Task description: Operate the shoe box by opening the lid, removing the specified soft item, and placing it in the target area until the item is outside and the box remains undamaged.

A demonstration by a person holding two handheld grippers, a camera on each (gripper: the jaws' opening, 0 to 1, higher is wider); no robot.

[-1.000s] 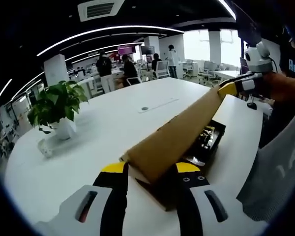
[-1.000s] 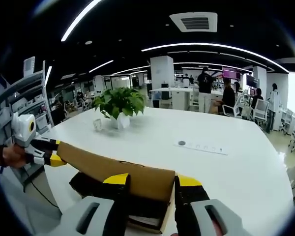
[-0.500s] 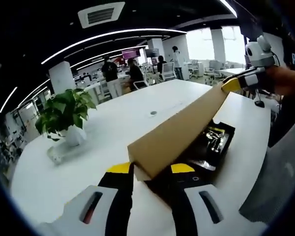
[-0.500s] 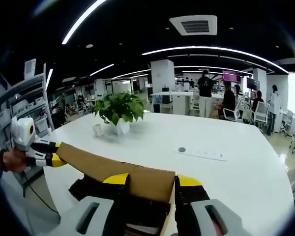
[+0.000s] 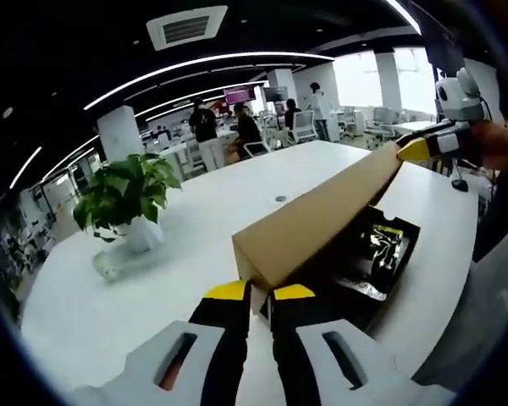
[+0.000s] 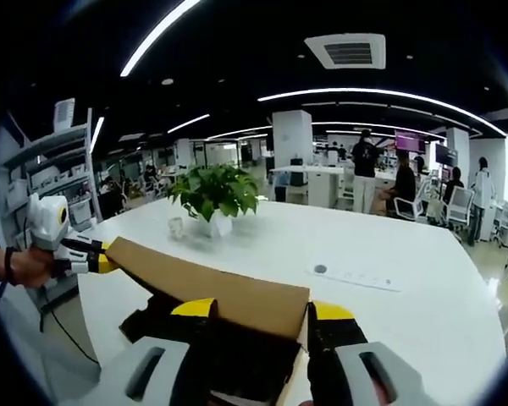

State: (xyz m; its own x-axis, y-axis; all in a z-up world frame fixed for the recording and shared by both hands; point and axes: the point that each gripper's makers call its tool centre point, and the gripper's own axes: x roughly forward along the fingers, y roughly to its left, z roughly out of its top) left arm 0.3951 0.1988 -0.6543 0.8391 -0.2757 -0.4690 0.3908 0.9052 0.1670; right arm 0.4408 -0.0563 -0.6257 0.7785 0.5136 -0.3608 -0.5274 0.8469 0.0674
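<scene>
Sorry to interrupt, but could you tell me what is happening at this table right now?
A person is lifting the brown cardboard lid off a black shoe box on the white round table, one handheld gripper at each end. The left gripper pinches one end; the right gripper straddles the other. The lid is raised, showing dark contents with yellow accents inside. A potted green plant stands nearby.

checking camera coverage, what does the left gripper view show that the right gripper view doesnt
Left gripper view: a look into the open box, where dark items with yellow marks lie, and the left gripper nearly shut at the lid's near corner.

Right gripper view: grey shelving at the left, and the right gripper astride the lid's near edge.

Both: the raised brown lid, the white table, the potted plant, and the opposite gripper at the lid's far end.
</scene>
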